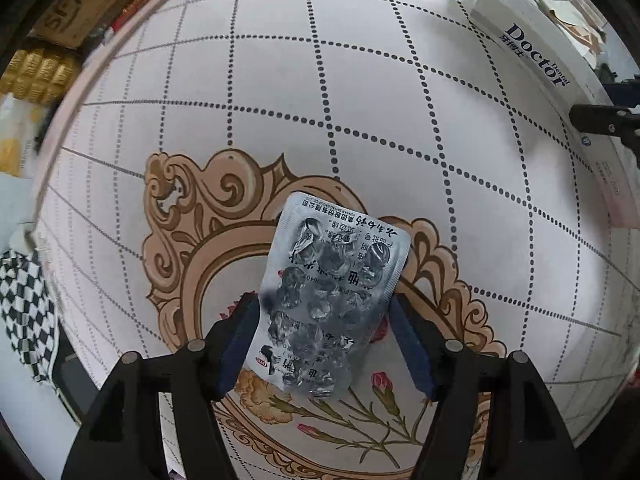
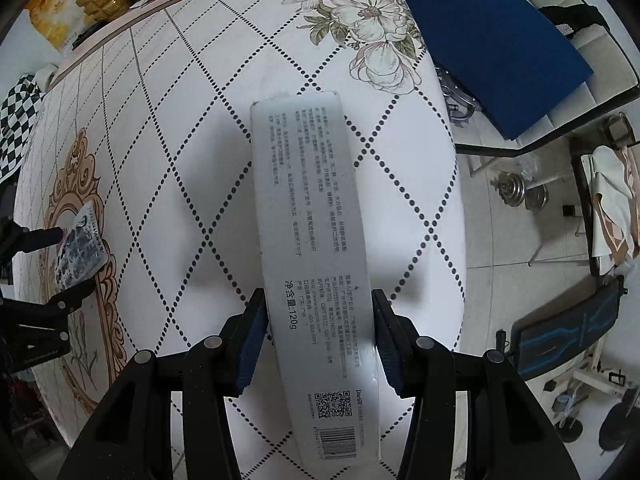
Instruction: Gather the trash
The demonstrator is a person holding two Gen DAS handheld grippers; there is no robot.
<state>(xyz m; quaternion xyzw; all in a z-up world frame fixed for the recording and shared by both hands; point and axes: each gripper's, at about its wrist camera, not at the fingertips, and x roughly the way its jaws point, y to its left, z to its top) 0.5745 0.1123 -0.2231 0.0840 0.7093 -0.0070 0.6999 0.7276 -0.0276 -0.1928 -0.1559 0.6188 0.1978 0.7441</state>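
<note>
A crumpled silver blister pack [image 1: 328, 292] lies between the blue pads of my left gripper [image 1: 324, 320], over the round patterned table [image 1: 280, 100]. The pads stand at its two side edges and look closed on it. The pack also shows in the right wrist view [image 2: 80, 248] with the left gripper's fingers [image 2: 44, 238] around it. A long white toothpaste box [image 2: 312, 240] lies between the pads of my right gripper [image 2: 318, 320], which press its sides near the table's edge. The box also shows in the left wrist view [image 1: 532, 60] at far right.
The table's edge [image 2: 452, 216] drops to a tiled floor on the right, with a blue chair [image 2: 488, 40], dumbbells [image 2: 520, 192] and gym gear. Cardboard boxes [image 1: 60, 20] and a checkered cloth [image 1: 24, 304] lie beyond the far left rim.
</note>
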